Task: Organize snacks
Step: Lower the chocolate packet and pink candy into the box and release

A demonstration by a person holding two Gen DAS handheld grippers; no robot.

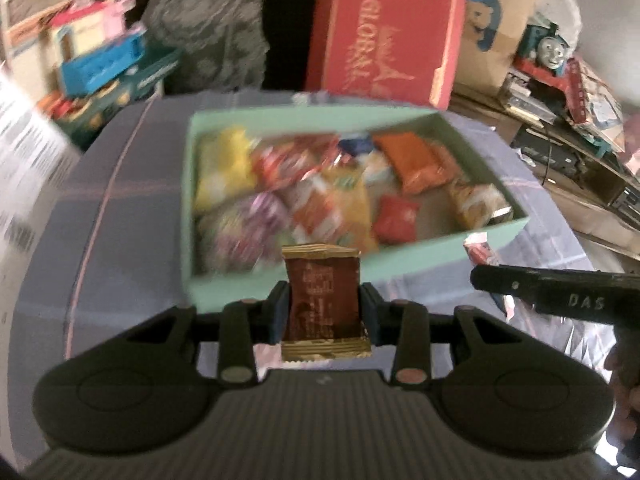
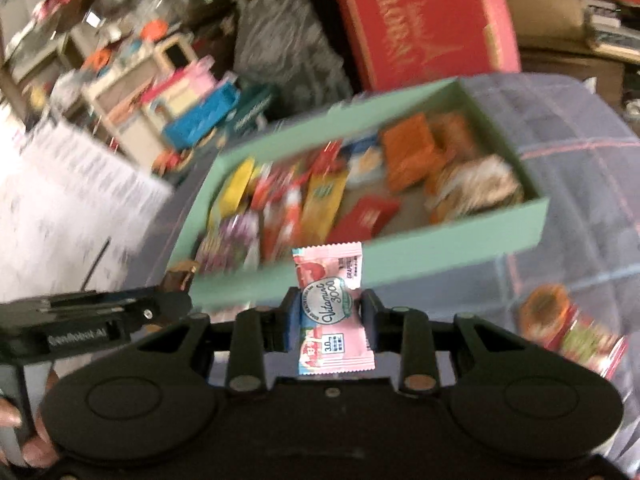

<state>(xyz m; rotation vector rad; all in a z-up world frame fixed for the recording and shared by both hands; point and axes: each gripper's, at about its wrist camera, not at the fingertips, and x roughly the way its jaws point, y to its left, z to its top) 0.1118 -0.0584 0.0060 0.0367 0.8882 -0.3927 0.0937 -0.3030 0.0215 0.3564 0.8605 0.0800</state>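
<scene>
My left gripper (image 1: 325, 309) is shut on a brown snack packet (image 1: 323, 300) with gold crimped ends, held upright just short of the mint green box (image 1: 440, 252). The box holds several bright snack packets. My right gripper (image 2: 331, 314) is shut on a pink candy packet (image 2: 333, 304) printed "Vitamin 3000", held before the same green box (image 2: 452, 240). The right gripper's body (image 1: 560, 296) shows at the right of the left wrist view, and the left gripper's body (image 2: 88, 320) at the left of the right wrist view.
The box stands on a grey-blue checked cloth (image 1: 132, 208). Two loose snacks (image 2: 568, 324) lie on the cloth at the right. A red carton (image 1: 384, 32) stands behind the box, toys (image 1: 100, 60) at the back left, white printed paper (image 2: 60, 208) at the left.
</scene>
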